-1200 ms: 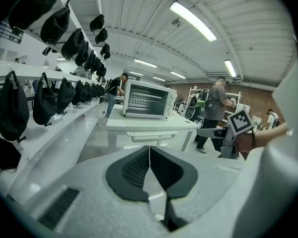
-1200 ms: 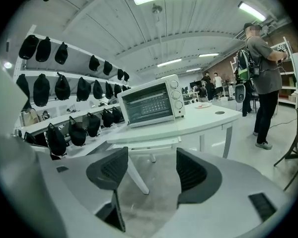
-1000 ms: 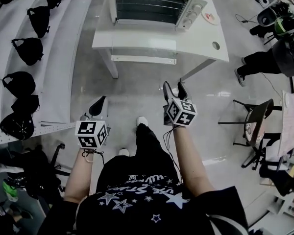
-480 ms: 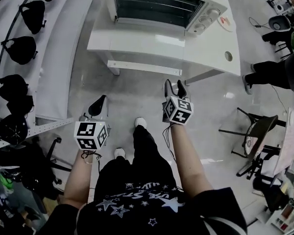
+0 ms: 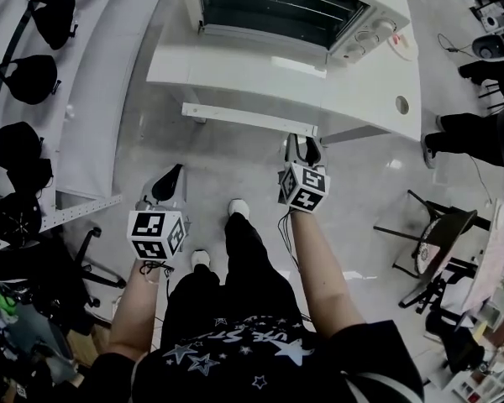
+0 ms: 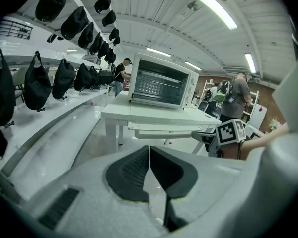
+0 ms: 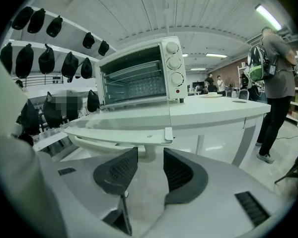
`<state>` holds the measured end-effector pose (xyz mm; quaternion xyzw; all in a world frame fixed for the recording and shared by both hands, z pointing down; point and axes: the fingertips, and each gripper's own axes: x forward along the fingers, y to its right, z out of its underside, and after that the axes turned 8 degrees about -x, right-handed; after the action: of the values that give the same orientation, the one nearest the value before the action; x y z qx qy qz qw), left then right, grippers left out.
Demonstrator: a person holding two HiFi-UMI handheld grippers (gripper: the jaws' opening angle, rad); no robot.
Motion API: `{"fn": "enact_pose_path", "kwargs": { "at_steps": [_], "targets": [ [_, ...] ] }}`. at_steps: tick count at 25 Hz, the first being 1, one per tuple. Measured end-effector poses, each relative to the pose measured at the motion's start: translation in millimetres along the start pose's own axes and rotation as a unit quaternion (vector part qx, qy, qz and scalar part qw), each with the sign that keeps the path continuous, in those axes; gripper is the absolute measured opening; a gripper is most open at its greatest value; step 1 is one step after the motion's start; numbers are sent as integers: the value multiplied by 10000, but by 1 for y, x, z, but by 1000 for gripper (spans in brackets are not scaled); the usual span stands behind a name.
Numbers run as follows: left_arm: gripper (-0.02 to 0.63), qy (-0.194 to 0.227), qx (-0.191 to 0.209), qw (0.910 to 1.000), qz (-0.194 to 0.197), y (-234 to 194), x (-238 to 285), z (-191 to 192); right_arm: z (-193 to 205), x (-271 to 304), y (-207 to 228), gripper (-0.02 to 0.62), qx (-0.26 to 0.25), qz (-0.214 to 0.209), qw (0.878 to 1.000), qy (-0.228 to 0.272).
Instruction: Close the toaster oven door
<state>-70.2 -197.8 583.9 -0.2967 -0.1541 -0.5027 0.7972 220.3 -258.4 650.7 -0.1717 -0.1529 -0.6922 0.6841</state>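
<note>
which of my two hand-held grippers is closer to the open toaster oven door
The right hand-held gripper: it is just short of the door handle, jaws closing with nothing between them yet. The left hand-held gripper hangs further back, shut.

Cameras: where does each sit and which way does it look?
Head view: on the person's head, looking down at white toaster oven and open glass door; arms, legs show.
Left gripper view: on left tool, facing oven; shut jaws show.
Right gripper view: on right tool, facing door; empty closing jaws show.
All share the oven.
</note>
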Motion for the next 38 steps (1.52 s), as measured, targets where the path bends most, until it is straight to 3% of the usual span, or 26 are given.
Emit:
{"fn": "enact_pose_path", "kwargs": {
  "at_steps": [7,17,38],
  "targets": [
    [21,18,-74,10000,-58,2,-1,1,-8,3,2,108,-117,101,9998,106],
    [21,180,-68,9998,-63,6,-2,-19,-44,-22,-5,78,-217,82,9994,264],
    [21,972,-45,9951,-180,29,-2,-113,-163,-57,6,77,248,-275,9956,855]
  ]
}}
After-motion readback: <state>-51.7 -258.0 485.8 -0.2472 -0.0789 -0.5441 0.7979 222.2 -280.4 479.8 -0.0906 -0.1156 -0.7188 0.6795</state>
